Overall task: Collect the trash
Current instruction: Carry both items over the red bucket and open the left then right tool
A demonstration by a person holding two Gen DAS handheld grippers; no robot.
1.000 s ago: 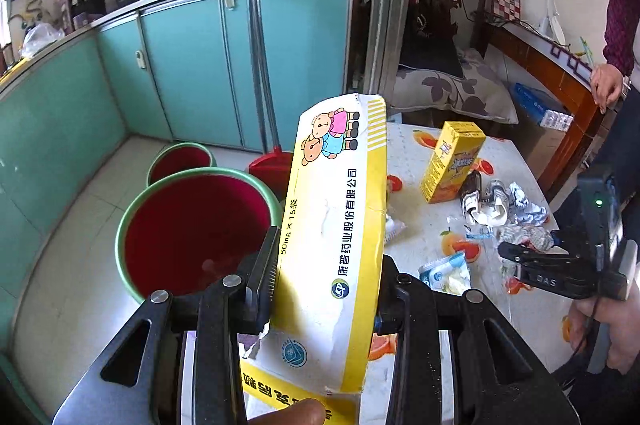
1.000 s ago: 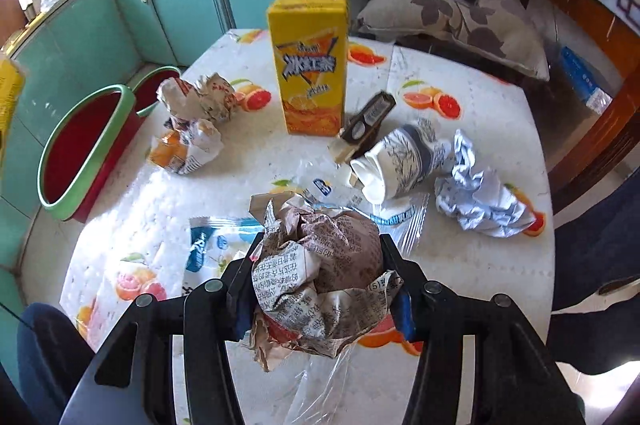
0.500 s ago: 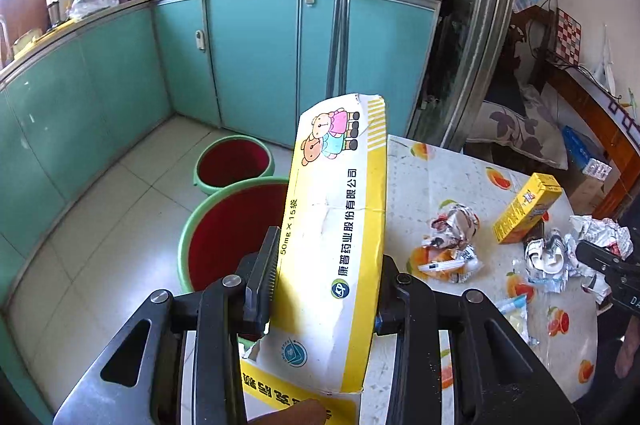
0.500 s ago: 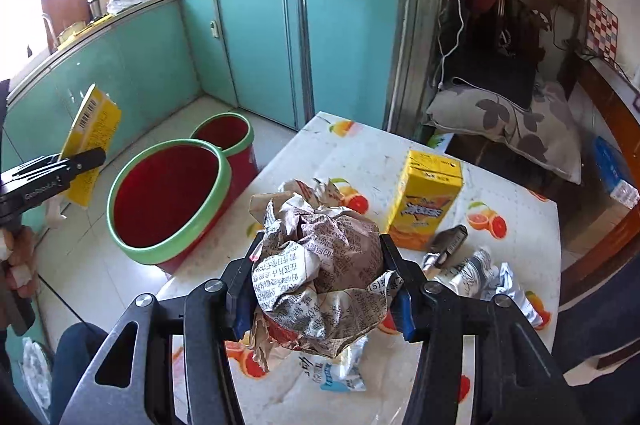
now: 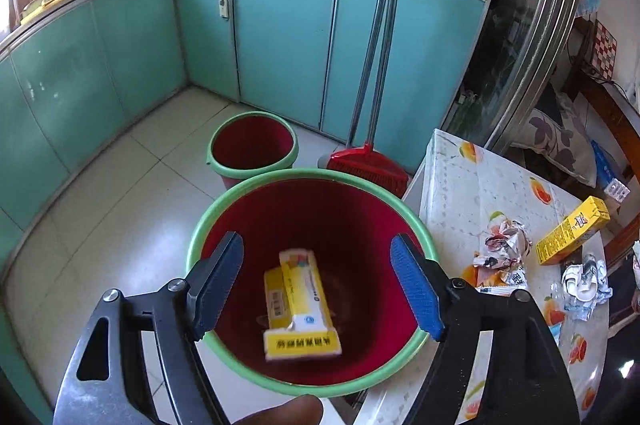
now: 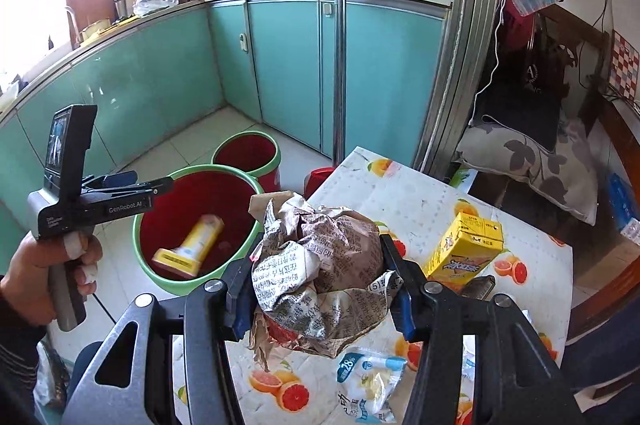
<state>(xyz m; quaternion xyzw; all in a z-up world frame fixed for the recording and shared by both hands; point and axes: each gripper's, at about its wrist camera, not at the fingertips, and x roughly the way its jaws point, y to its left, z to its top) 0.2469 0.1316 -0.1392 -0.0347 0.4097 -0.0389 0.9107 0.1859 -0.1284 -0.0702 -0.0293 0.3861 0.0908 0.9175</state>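
trash is sitting in two places at this moment. starting at the left, a hand (image 6: pixel 38 275) is gripping the handle of the left gripper (image 5: pixel 316 285), which is hanging above the large red bucket (image 5: pixel 408 217) with the green rim; its jaws have just been opening and are now standing spread with nothing between the blue pads (image 5: pixel 416 285). directly below them a yellow medicine box (image 5: pixel 300 305) is lying inside the bucket, long and flat, white on one face with blue print, its open end flap turned toward the camera; in the left wrist view it is slightly blurred. a smaller red bucket (image 5: pixel 253 149) is standing just behind the large one, and a red broom (image 5: pixel 366 165) is leaning against the teal cabinets (image 5: pixel 280 37) beside it.

moving right, the table (image 6: pixel 436 193) with the orange-slice cloth is standing just beside the large bucket. the right gripper (image 6: pixel 320 289) is hanging over the table's near part, its jaws pinching a crumpled ball of printed paper (image 6: pixel 320 265), brown and white with dense black text, bulging above and below the pads. under it a blue and white wrapper (image 6: pixel 370 383) is lying flat on the cloth. further right a yellow juice carton (image 6: pixel 466 249) is lying tilted on the table. in the left wrist view, crumpled wrappers (image 5: pixel 506 251) are lying near the carton, and a squashed paper cup (image 5: pixel 584 279) is lying further right, apart from them.
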